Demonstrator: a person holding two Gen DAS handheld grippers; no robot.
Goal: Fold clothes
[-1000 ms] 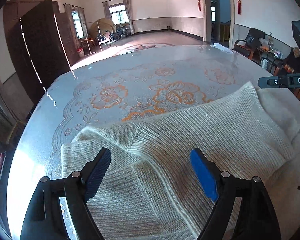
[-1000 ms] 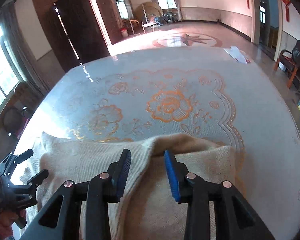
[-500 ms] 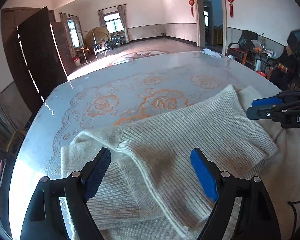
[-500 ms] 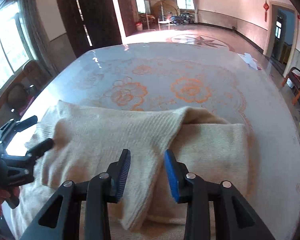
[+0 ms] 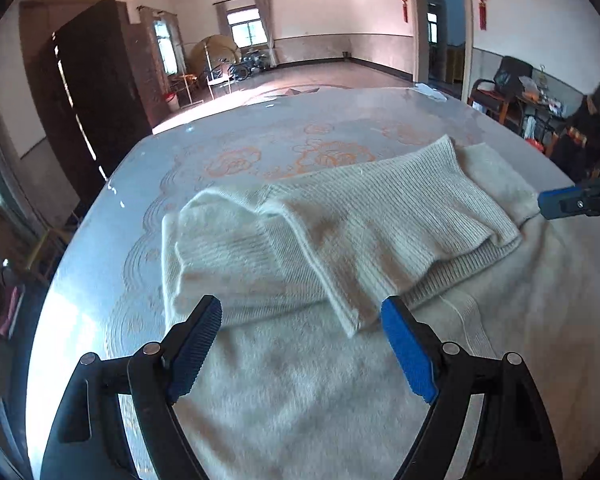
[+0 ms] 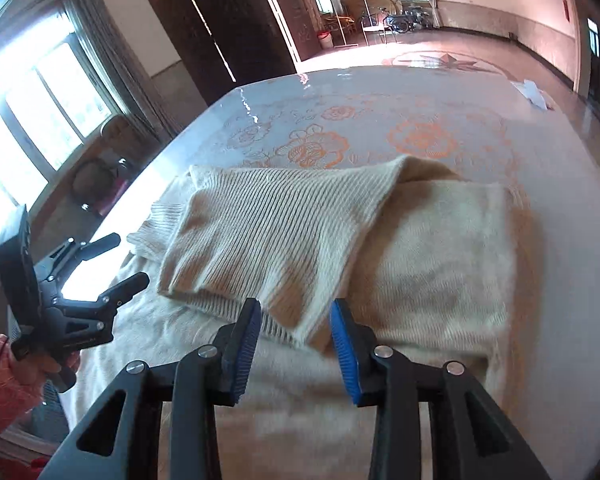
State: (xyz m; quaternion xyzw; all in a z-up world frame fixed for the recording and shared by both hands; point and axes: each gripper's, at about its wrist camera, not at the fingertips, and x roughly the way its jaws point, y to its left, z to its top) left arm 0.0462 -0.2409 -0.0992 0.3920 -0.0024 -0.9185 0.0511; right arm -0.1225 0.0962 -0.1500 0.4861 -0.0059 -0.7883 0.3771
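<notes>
A cream knitted sweater point(image 5: 340, 380) lies on the table, its ribbed sleeves point(image 5: 380, 216) folded across its upper part. My left gripper point(image 5: 300, 328) is open and empty, just above the sweater's body near the sleeve cuff. My right gripper point(image 6: 296, 332) is open and empty, its blue pads either side of the folded sleeve's point(image 6: 276, 240) near corner without holding it. The right gripper also shows at the right edge of the left wrist view point(image 5: 572, 202), the left gripper at the left of the right wrist view point(image 6: 96, 268).
The table point(image 5: 260, 136) carries a glossy cloth with orange flowers. A white scrap of paper point(image 6: 534, 94) lies at its far right. Dark wardrobes point(image 5: 96, 92) stand to the left, chairs point(image 5: 504, 80) and clutter to the right.
Both grippers have drawn back toward the near edge and risen. The sleeves that were under the fingers now lie flat, folded across the sweater. The right gripper's fingers have opened a little wider.
</notes>
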